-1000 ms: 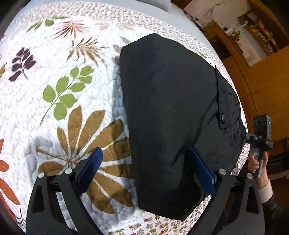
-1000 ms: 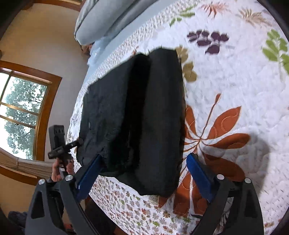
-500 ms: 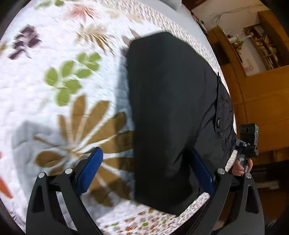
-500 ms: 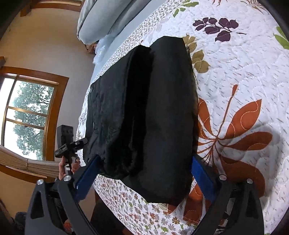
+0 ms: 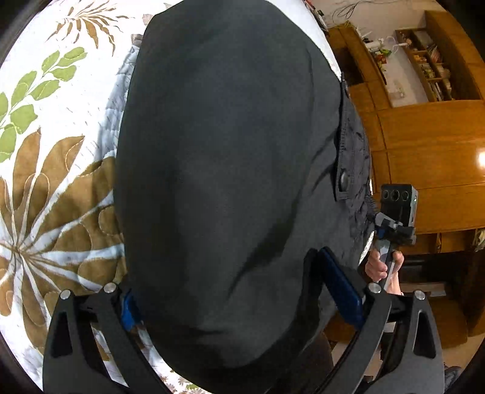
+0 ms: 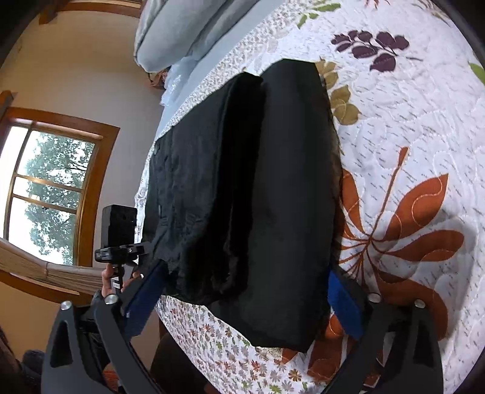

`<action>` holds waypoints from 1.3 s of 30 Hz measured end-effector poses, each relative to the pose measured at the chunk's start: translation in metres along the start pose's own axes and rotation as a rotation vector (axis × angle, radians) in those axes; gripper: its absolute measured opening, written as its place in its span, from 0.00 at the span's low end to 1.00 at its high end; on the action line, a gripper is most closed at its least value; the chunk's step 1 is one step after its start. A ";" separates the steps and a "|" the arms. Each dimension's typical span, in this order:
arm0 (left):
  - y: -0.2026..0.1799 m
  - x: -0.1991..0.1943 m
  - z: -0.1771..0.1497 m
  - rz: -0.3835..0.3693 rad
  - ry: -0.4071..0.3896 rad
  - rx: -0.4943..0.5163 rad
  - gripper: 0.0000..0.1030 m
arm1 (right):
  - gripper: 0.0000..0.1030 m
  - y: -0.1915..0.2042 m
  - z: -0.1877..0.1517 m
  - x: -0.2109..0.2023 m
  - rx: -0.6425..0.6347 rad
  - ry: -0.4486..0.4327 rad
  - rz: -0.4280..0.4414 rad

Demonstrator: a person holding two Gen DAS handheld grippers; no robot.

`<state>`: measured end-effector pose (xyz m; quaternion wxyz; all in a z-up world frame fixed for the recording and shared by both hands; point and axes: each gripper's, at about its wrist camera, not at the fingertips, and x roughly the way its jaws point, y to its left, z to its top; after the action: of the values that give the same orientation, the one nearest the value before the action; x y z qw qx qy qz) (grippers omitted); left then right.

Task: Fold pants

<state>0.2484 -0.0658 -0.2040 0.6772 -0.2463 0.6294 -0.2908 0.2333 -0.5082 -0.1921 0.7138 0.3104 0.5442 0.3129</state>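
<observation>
Black pants (image 5: 224,169) lie folded in layers on a leaf-print quilt (image 5: 54,188), near the bed's edge. They also show in the right wrist view (image 6: 257,194). My left gripper (image 5: 242,300) is open, one blue-padded finger on each side of the near end of the pants; the left pad is partly hidden under the cloth. My right gripper (image 6: 242,300) is open and straddles the opposite end of the pants. The right gripper's handle shows in the left wrist view (image 5: 394,218). The left gripper's handle shows in the right wrist view (image 6: 118,233).
The quilt (image 6: 409,151) spreads wide beyond the pants. A grey pillow (image 6: 182,27) lies at the head of the bed. Wooden cabinets and shelves (image 5: 424,127) stand past one bed edge. A window (image 6: 48,194) is on the other side.
Both grippers have moved in toward the ends of the folded pants, which now fill more of each view and lie between the open fingers.
</observation>
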 end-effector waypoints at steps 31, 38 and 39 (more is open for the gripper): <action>0.018 -0.037 -0.018 0.046 -0.132 -0.040 0.86 | 0.84 0.030 0.009 0.034 -0.087 0.069 -0.030; 0.018 -0.041 -0.018 0.087 -0.153 -0.029 0.87 | 0.85 0.065 -0.002 -0.013 -0.143 -0.080 0.079; 0.016 -0.040 -0.017 0.087 -0.154 -0.034 0.88 | 0.85 0.069 -0.002 -0.011 -0.148 -0.071 0.086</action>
<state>0.2310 -0.0255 -0.1878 0.7315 -0.2518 0.5902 -0.2307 0.2219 -0.4743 -0.1321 0.7395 0.2909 0.4802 0.3712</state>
